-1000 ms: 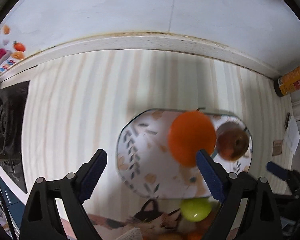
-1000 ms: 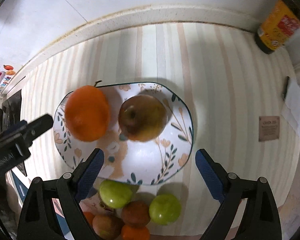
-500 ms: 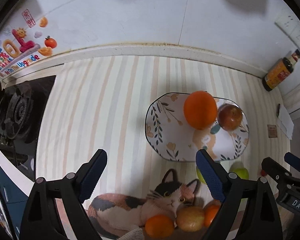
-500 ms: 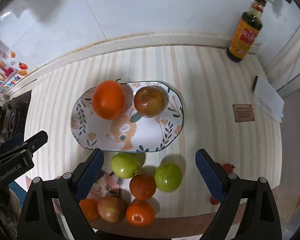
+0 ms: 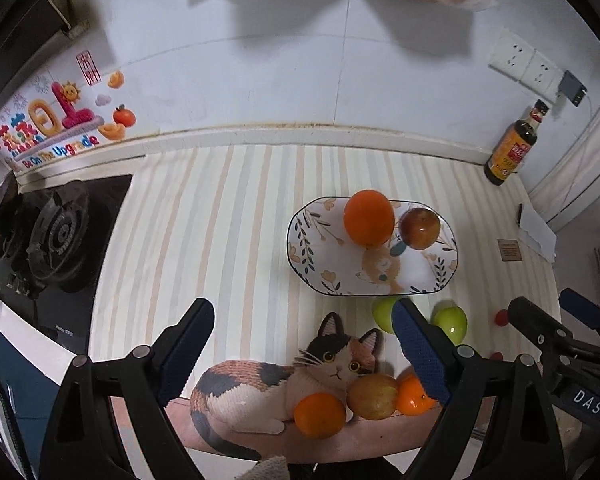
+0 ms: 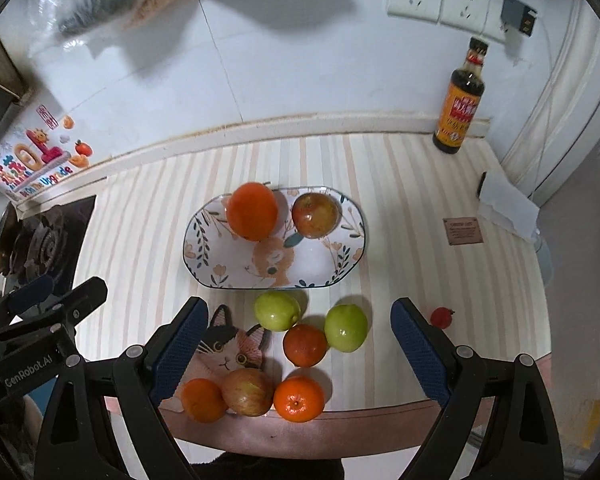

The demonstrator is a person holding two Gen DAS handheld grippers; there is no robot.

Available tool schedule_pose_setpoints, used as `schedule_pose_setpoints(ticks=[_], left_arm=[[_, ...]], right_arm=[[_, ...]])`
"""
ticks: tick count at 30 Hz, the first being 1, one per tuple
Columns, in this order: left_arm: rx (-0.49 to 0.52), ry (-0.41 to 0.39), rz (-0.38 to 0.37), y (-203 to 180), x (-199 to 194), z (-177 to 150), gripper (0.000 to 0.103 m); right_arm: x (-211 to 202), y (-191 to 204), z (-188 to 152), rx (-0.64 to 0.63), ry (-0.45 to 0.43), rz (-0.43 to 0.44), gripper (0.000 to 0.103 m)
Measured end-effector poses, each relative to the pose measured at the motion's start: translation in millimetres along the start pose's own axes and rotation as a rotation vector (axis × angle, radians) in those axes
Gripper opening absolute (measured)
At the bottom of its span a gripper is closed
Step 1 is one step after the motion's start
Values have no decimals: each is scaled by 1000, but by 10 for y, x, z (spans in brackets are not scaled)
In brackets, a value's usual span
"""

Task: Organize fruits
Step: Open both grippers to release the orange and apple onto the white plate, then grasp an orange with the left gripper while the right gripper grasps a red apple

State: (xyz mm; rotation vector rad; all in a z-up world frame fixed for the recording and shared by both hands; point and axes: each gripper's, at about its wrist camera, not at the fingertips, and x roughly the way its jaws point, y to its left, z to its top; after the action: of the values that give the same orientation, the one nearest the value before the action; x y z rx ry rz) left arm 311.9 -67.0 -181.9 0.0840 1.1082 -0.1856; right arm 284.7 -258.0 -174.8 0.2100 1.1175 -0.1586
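An oval floral plate (image 6: 220, 276) (image 5: 312, 280) holds a big orange (image 6: 252, 216) (image 5: 369, 218) and a reddish apple (image 6: 315, 215) (image 5: 420, 227). In front of it lie two green apples (image 6: 277, 310) (image 6: 346, 328), a dark orange (image 6: 305, 345), a tangerine (image 6: 299, 399), a red-yellow apple (image 6: 247, 392) (image 5: 373, 396) and another orange (image 6: 203, 400) (image 5: 319, 415). My left gripper (image 5: 304, 344) is open, high above the counter's front edge, with nothing between its fingers. My right gripper (image 6: 298, 340) is open and empty too, high over the loose fruit.
A cat-shaped mat (image 5: 260, 392) lies at the counter's front edge beside the loose fruit. A gas hob (image 5: 56, 236) is at the left, a sauce bottle (image 6: 460, 100) at the back right. A small red fruit (image 6: 442, 317) and paper (image 6: 504, 204) lie at the right.
Both grippers have risen and pulled back from the plate, which now looks smaller and farther. The loose fruit, cat mat and wall have come into view. The jaws stayed wide.
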Motion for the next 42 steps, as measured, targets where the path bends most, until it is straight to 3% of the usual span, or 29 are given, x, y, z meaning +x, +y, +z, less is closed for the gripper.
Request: schedule_pose_setpoints(ticks=[4,7,17,20,23,27,30,31,33,38,39,40,41,42], left_arm=[[5,-40,17,-25,-119,-76,91],[10,-55,24,-26,-155,-108,100],[-2,-65,38,-5,-124,-233,100],[11,-8,44,-10,55,-325,100],[28,98,44,-18,344,-464,100],[44,281,37,-10,838,-743,100],[58,371,42,-45,1122,-922,100],[55,402,37,-48,1212,-975,100],[35,464,8,-34,1388,-1068,100],[12,521,-65,-90,1652,-1212,99],[4,498,-69,-80,1634,-1208,97],[-5,474,-84,-68,1613,-1194,87],[-7,468,-102,-57,1605,-1183,70],[-6,468,-110,-48,1607,-1178,68]], right_arm=[[-129,10,-70,5,-42,-15,95],[-155,-13,-120,23,-50,-2,99],[-210,-70,-256,36,-88,17,99],[-83,-84,-326,37,-52,26,99],[118,-135,-419,59,14,67,99],[544,-237,-627,115,147,142,99],[919,-345,-818,185,266,222,99],[1022,-363,-874,201,294,244,97],[1161,-354,-960,213,320,272,83],[1336,-277,-1050,198,354,291,83],[1353,-269,-1051,198,359,292,83],[1375,-261,-1055,200,365,292,83],[1395,-257,-1057,202,369,292,83],[1405,-250,-1035,204,372,291,83]])
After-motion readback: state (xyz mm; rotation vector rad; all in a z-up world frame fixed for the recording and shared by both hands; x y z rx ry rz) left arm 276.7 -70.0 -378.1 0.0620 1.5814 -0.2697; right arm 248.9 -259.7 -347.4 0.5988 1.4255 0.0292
